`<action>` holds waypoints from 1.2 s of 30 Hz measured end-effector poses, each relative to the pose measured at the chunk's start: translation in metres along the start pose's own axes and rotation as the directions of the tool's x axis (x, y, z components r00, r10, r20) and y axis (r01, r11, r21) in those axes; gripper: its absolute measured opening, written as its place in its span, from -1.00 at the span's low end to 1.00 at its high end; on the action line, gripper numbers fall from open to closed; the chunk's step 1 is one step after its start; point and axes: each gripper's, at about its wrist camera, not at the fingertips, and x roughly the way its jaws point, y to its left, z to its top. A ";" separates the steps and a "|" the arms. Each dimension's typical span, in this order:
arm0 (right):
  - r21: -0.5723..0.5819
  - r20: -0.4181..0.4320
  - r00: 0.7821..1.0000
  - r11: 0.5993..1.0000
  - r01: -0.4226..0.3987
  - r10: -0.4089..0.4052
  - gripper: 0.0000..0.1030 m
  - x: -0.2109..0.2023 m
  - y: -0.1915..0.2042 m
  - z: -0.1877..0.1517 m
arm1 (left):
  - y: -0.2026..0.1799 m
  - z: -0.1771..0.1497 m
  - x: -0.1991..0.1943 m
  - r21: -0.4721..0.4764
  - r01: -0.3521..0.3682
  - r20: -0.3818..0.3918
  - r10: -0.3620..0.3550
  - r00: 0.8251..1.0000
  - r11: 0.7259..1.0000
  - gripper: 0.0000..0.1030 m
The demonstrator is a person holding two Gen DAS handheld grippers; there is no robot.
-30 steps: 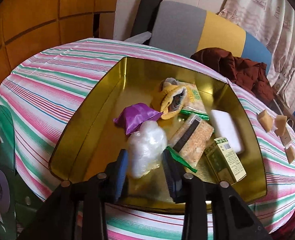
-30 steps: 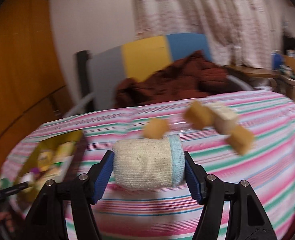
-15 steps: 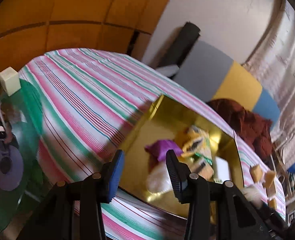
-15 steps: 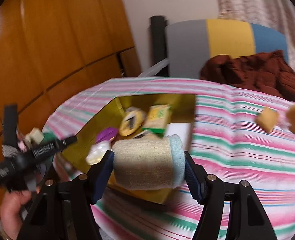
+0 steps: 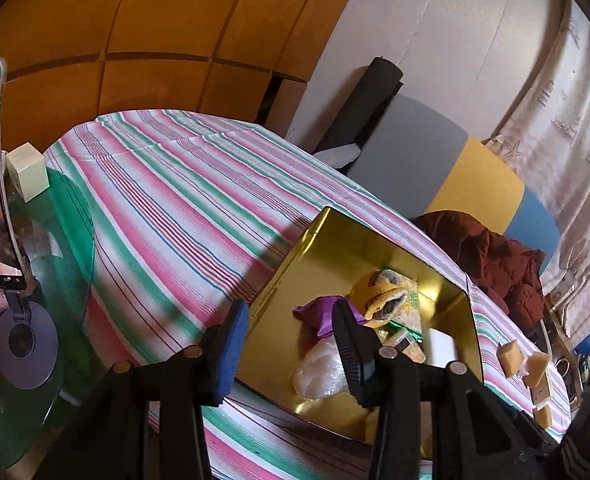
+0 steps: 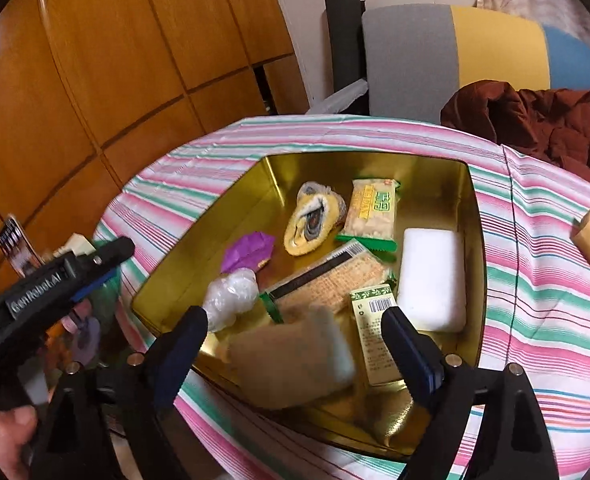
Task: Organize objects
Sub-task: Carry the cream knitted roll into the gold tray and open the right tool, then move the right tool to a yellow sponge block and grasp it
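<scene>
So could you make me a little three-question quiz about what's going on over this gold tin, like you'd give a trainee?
1. True or false: the right gripper is clamped tight on the beige cloth roll.
2. What is the white block lying in: (a) the gold tin, (b) the striped tablecloth, (c) the chair?
3. Fill in: the left gripper holds ____.

Key:
1. False. Its jaws have just been opening, and the blurred roll sits loose between them over the tin.
2. (a)
3. Nothing; its jaws are empty.
</scene>
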 end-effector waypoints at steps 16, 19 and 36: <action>0.057 0.098 0.979 0.984 0.171 -0.176 0.73 -0.060 -0.059 -0.008 | -0.060 -0.029 -0.008 0.188 0.132 -0.045 -0.126 0.991 0.973 -0.15; 0.081 0.093 0.973 0.975 0.206 -0.213 0.73 -0.066 -0.078 -0.013 | -0.071 -0.037 -0.008 0.216 0.165 -0.072 -0.153 0.986 0.962 -0.15; 0.237 0.039 0.845 0.827 0.510 -0.533 0.73 -0.127 -0.242 -0.059 | -0.150 -0.090 -0.008 0.413 0.344 -0.274 -0.245 0.930 0.843 -0.15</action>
